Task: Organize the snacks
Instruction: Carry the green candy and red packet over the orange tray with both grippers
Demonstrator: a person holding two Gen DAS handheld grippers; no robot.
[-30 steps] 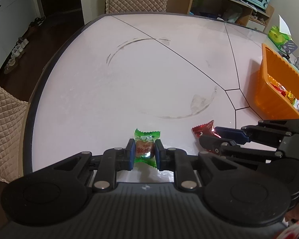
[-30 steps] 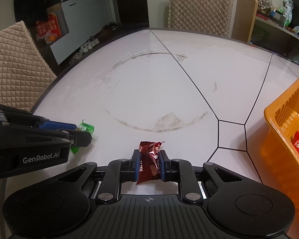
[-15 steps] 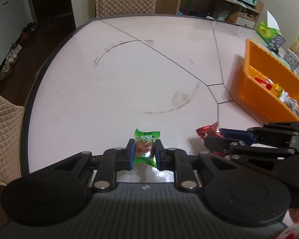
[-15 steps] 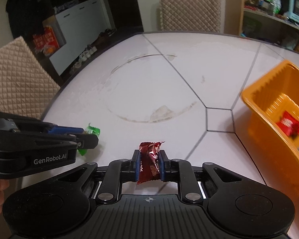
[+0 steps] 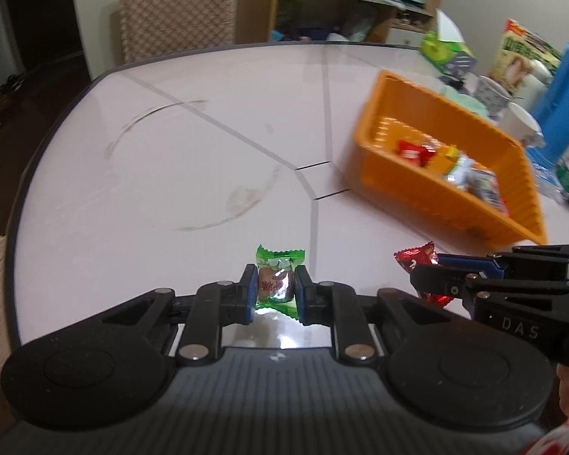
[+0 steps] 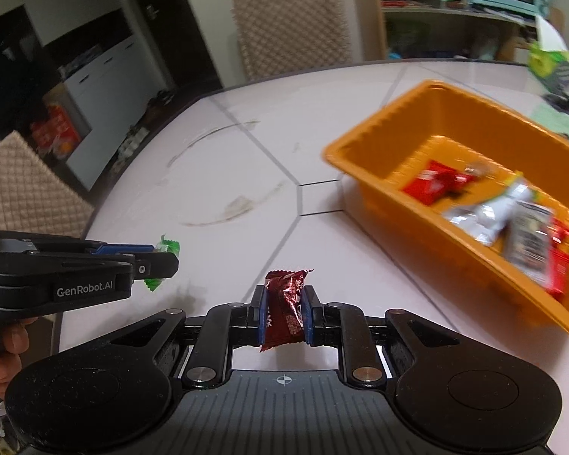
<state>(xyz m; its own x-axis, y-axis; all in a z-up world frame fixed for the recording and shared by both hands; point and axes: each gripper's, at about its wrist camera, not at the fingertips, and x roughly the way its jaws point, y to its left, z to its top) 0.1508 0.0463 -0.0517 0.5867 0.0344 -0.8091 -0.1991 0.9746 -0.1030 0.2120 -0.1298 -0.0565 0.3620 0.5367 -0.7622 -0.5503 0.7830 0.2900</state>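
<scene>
My left gripper (image 5: 275, 284) is shut on a green-wrapped candy (image 5: 276, 280), held above the pale table (image 5: 170, 174). My right gripper (image 6: 284, 303) is shut on a dark red foil snack (image 6: 284, 305), also lifted off the table. In the left wrist view the right gripper (image 5: 423, 271) shows at the right with the red snack (image 5: 415, 258) in its tips. The right wrist view has the left gripper (image 6: 163, 256) at the left, pinching the green candy (image 6: 167, 246). An orange basket (image 6: 383, 129) with several wrapped snacks (image 6: 432, 184) lies ahead to the right of both grippers.
Behind the orange basket (image 5: 409, 91) stand a white mug (image 5: 523, 123), a blue box (image 5: 565, 87), a green tissue box (image 5: 445, 51) and a printed carton. Quilted chairs (image 6: 290, 24) stand at the table's far and left edges. A hand (image 6: 3, 356) holds the left gripper.
Both grippers rose and swung right toward the orange basket, each still holding its snack. The basket now sits much nearer and more central in both views.
</scene>
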